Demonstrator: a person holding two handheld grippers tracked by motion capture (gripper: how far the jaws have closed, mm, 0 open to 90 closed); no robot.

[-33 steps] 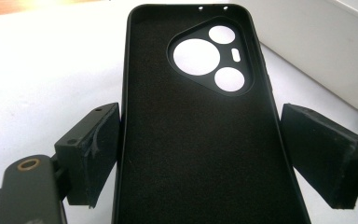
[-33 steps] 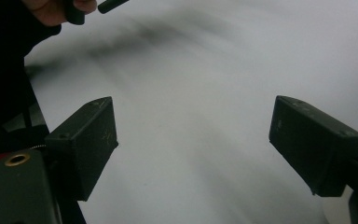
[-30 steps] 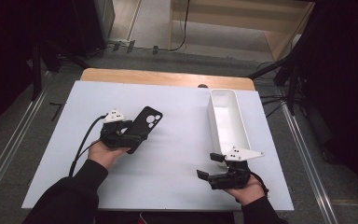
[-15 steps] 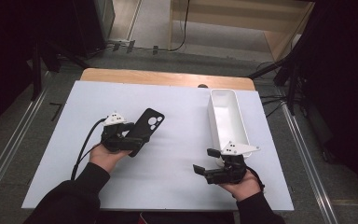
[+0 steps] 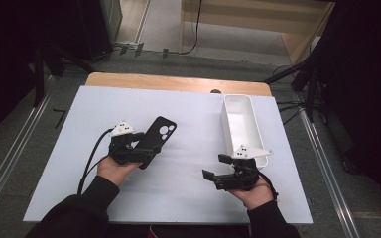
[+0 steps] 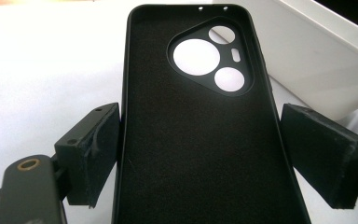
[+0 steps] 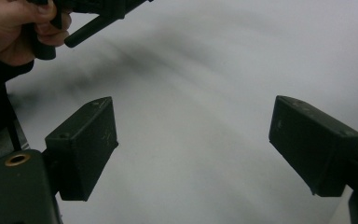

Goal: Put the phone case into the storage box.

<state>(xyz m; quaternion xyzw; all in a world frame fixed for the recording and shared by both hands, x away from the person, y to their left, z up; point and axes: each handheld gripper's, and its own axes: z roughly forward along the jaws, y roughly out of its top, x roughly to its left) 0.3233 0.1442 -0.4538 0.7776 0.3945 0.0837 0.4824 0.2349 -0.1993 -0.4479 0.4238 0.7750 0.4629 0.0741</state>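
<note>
Right now my left gripper [image 5: 138,147] straddles the black phone case [image 5: 155,140], which lies inner side up on the white table [image 5: 178,208], well to the left of the white bin [image 5: 239,129]. In the left gripper view the case [image 6: 200,140] runs up between my two pads: the left one sits just at its edge, while a sliver of table shows between the case and the right pad, so I judge the jaws spread around it rather than pinching it, though whether the left pad truly touches is hard to tell from this angle. My right gripper [image 5: 217,168] rests near the front end of the bin, its jaws wide apart with nothing between them, bare table beyond them in the right gripper view [image 7: 193,154]. To take the case well, I would centre it so both pads meet the long side walls evenly, low enough to catch the rim, then close gently: the soft walls will likely flex inward. Gripping near the middle of its length should keep it from tilting when lifted toward the bin.
</note>
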